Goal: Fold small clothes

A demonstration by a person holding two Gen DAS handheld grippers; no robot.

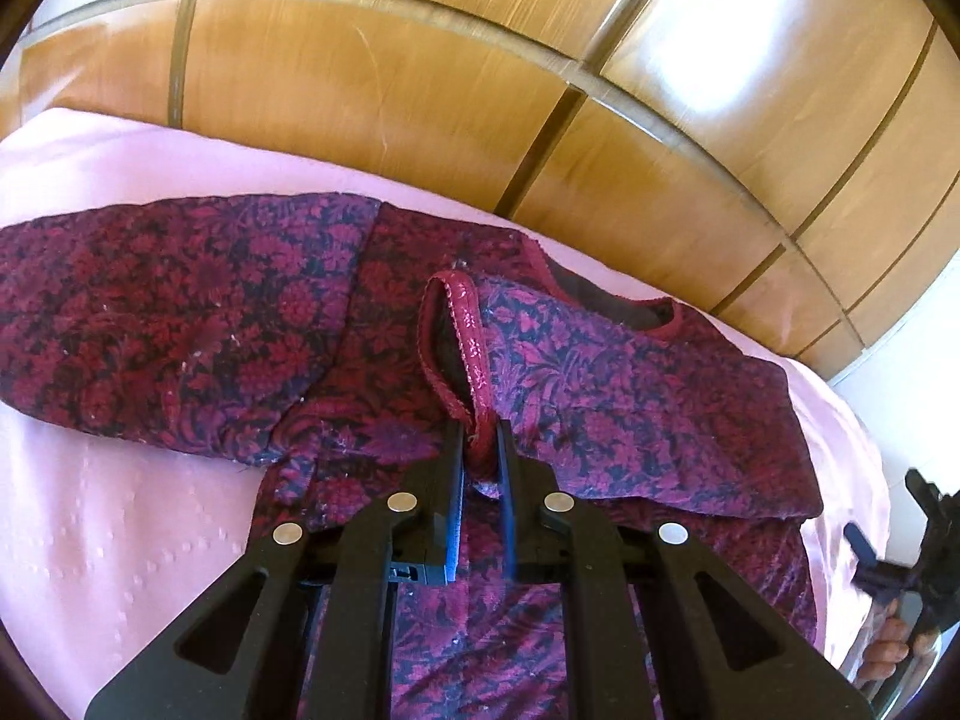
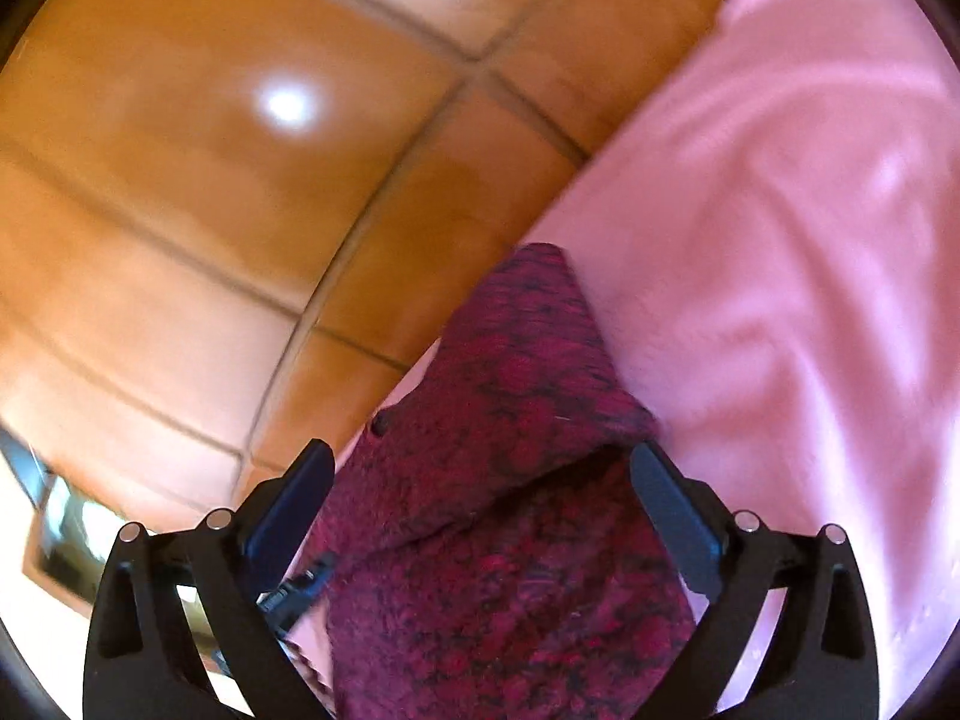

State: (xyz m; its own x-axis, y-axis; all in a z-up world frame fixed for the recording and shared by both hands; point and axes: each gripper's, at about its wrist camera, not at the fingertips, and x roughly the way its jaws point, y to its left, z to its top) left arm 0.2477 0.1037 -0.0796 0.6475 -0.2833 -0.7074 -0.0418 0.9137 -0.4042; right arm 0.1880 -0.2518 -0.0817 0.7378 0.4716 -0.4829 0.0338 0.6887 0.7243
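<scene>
A dark red flowered top (image 1: 198,324) lies spread on a pink sheet (image 1: 108,540), one sleeve out to the left and one to the right. My left gripper (image 1: 482,444) is shut on the red trim of its neck slit (image 1: 465,324), near the garment's middle. In the blurred right wrist view, my right gripper (image 2: 483,462) is open, its fingers (image 2: 672,516) either side of a folded part of the same top (image 2: 516,420), above it. The right gripper also shows at the right edge of the left wrist view (image 1: 924,540).
A glossy wooden wardrobe (image 1: 420,78) with panel lines stands right behind the bed. It fills the upper left of the right wrist view (image 2: 210,180). Pink sheet (image 2: 780,240) stretches to the right there. A hand (image 1: 888,648) holds the right tool.
</scene>
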